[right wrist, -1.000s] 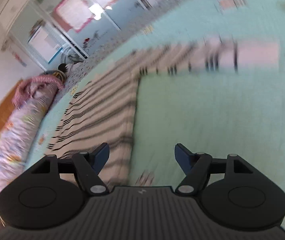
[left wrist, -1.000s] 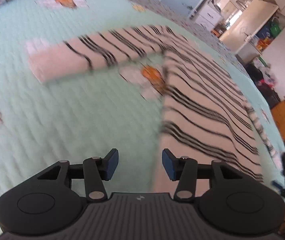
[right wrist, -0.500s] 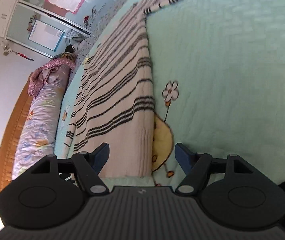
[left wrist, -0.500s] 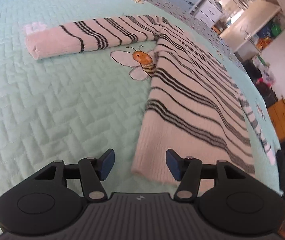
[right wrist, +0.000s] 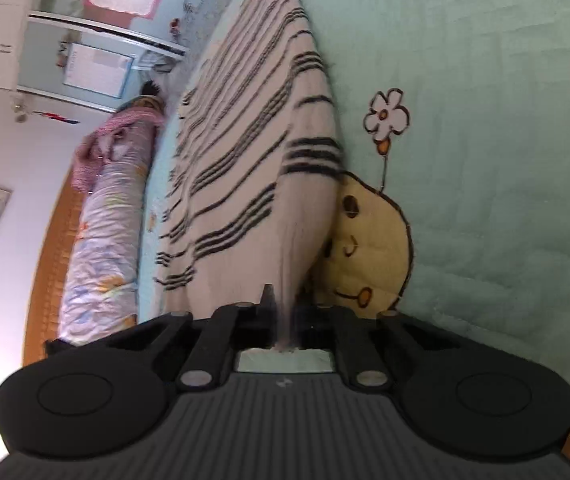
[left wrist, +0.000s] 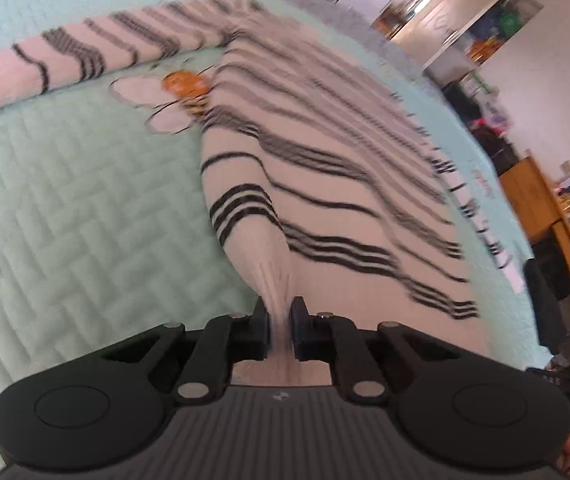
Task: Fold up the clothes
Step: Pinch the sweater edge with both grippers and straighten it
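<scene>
A cream sweater with black stripes point(left wrist: 325, 168) lies spread on a mint-green quilted bedspread point(left wrist: 65, 220). One sleeve point(left wrist: 85, 60) stretches out to the left in the left wrist view. My left gripper point(left wrist: 279, 320) is shut on one corner of the sweater's hem and pulls it up into a peak. The sweater also shows in the right wrist view point(right wrist: 245, 140). My right gripper point(right wrist: 285, 316) is shut on the other hem corner, which is lifted above a yellow patch on the bedspread point(right wrist: 369, 252).
The bedspread point(right wrist: 505, 160) extends wide to the right in the right wrist view. A rolled floral quilt point(right wrist: 101, 232) lies along the wooden headboard point(right wrist: 45, 256). Wardrobe doors point(right wrist: 97, 40) stand beyond the bed. Wooden furniture point(left wrist: 545, 220) and clutter stand past the bed's far side.
Both grippers have closed on the sweater's hem corners, which were lying flat between open jaws half a second ago. The hem is now lifted off the bedspread.
</scene>
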A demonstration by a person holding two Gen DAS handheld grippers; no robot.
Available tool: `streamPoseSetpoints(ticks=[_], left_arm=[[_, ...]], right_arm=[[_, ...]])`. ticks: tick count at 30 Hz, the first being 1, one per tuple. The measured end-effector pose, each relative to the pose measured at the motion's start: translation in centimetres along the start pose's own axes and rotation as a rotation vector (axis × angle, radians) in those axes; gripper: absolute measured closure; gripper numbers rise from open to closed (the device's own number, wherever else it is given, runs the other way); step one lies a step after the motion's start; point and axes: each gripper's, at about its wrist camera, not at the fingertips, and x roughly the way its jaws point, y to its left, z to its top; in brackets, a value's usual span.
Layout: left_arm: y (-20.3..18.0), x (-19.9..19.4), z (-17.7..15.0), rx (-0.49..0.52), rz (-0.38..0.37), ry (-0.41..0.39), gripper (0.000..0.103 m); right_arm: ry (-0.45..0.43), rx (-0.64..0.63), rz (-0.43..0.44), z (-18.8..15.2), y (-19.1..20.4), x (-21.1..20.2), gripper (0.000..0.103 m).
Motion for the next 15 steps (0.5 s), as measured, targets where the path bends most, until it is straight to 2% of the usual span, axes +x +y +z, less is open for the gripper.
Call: streamPoseSetpoints(ticks=[3,6,8,10,12,15], left_arm=[[-1.4,-2.0,-1.5,-0.019,-0.034,-0.051,0.094],[-2.6,-4.1,-3.7,-0.052,-0.068,-0.061,0.094],[-2.7,-5.5,-5.4,-0.064,-0.056,-0.067,0.094],[-1.6,-5.9,-6.5,-0.094,-0.045,-0.054,0.094],[0.2,-5.1,-7.1,-0.142,-0.015,-0.01,0.093],[1.9,-3.7,-7.3,-0.156,0.049,0.031,0.093]], right_arm=[[-0.057,-0.045,0.005,0.7,1.1,-2.5,0.095],[-0.109,-0.084,0.002,1.8,2.1,-5.9,0.096],[-0.112,-0.099,-0.003,2.1,2.5,-8.2,0.096],[-0.08,-0.097,-0.021,1.7,2.1,-8.6,0.096],[-0.057,-0.082,-0.04,1.2,1.4,-8.7,0.095],[-0.057,-0.031,-0.067,0.4,-0.4,-8.3,0.09]])
